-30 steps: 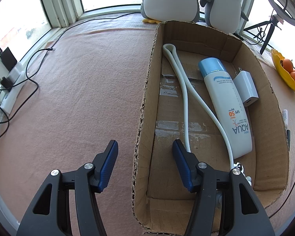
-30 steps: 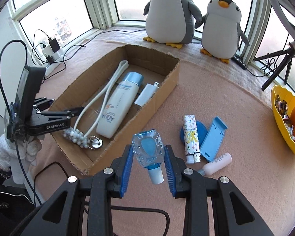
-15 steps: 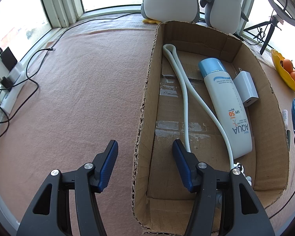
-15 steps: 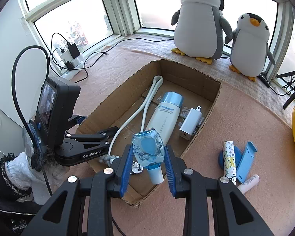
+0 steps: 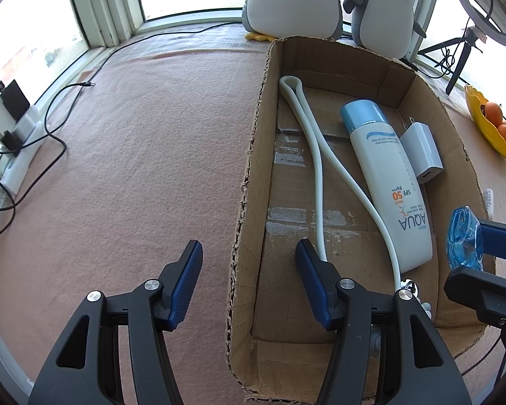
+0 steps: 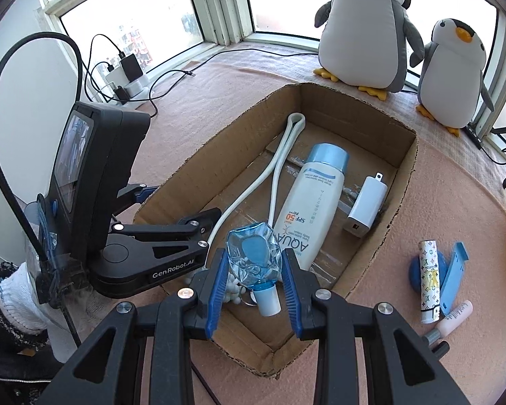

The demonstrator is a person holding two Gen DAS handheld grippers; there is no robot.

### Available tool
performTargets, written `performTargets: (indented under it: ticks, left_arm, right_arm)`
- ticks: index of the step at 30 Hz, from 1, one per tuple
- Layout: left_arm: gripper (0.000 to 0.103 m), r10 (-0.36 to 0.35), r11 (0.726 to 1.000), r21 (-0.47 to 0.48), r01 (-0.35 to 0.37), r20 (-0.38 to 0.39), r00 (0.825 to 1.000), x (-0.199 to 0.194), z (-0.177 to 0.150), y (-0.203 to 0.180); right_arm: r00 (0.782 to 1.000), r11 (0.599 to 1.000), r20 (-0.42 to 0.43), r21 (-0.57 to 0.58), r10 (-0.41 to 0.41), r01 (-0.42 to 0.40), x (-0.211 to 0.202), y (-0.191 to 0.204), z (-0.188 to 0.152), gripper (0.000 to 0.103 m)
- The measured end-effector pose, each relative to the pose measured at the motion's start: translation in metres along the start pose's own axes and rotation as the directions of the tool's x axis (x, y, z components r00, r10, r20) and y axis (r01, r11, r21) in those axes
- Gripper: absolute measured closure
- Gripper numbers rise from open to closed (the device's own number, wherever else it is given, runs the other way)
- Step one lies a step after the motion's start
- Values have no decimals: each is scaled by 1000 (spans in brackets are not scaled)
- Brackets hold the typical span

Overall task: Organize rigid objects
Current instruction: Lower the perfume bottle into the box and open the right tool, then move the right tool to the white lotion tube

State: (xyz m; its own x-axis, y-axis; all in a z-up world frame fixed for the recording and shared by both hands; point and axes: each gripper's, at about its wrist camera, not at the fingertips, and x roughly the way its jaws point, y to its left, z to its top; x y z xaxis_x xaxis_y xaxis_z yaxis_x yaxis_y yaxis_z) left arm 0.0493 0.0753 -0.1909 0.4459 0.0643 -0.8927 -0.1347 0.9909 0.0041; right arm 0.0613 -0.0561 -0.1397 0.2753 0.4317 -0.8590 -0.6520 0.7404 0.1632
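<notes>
Right gripper [image 6: 253,287] jaws clamp blue bottle [image 6: 254,258], now carried from surface to above box [image 6: 401,175]; drop next. Left gripper [image 5: 249,270] jaws straddle box wall, pinching it.

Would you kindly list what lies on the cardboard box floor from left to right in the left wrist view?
Pale looped silicone strap → white sunscreen bottle with blue cap → white plug-in charger block.
</notes>
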Motion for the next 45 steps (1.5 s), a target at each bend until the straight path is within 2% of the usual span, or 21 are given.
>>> performTargets:
  ticks: [14,28,38,45]
  left_arm:
    - [45,0,1000,1,0,0,1000,0,0,0]
    - [45,1,1000,1,-1,0,1000,0,0,0]
    - [45,2,1000,2,-2,1,1000,0,0,-1]
    - [45,4,1000,4,-4,0,1000,1,0,-1]
  right_arm:
    - [1000,1000,-17,-12,5,-6,6,2,-1,74]
    - [1000,999,-2,33,9,-9,-9,-5,-4,73]
    - [998,991,69,131,13,-22,-45,-42,-16,73]
    - [995,977,90,214,-34,14,-65,-83,-31,73]
